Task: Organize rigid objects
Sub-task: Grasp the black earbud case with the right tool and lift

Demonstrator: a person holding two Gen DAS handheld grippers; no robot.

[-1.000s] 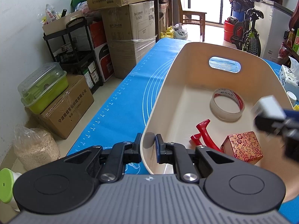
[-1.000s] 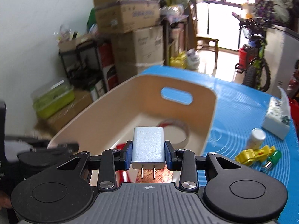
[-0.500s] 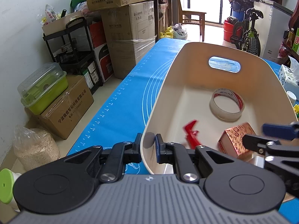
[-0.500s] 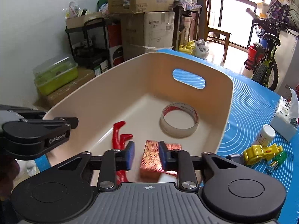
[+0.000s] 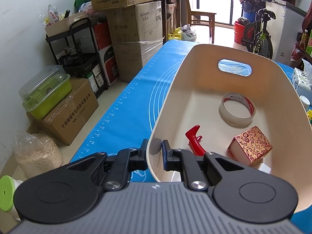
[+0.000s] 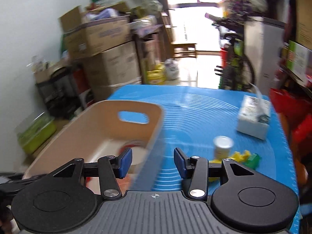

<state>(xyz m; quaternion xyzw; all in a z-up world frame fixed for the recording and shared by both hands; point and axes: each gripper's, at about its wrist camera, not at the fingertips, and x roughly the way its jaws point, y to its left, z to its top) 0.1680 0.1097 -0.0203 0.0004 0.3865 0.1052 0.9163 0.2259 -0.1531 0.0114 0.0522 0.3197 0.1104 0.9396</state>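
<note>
My left gripper (image 5: 155, 152) is shut on the near rim of the cream bin (image 5: 175, 81), one finger outside and one inside. Inside the bin lie a tape roll (image 5: 237, 109), a red clip (image 5: 194, 140), a red patterned box (image 5: 250, 145) and a white charger (image 5: 264, 168) half hidden behind my gripper. My right gripper (image 6: 153, 161) is open and empty, above the bin's right wall (image 6: 154, 136). A white pill bottle (image 6: 222, 146) and yellow and green toys (image 6: 246, 158) sit on the blue mat to its right.
A tissue box (image 6: 253, 119) stands on the blue mat (image 6: 195, 107) at the far right. Stacked cardboard boxes (image 5: 134, 29), a black cart (image 5: 78, 54) and a green container (image 5: 45, 91) line the wall on the left. A bicycle (image 5: 257, 33) stands at the back.
My right gripper let go of the white charger into the bin, opened wide, and moved right out of the bin. The red clip and patterned box shifted. My left gripper held still.
</note>
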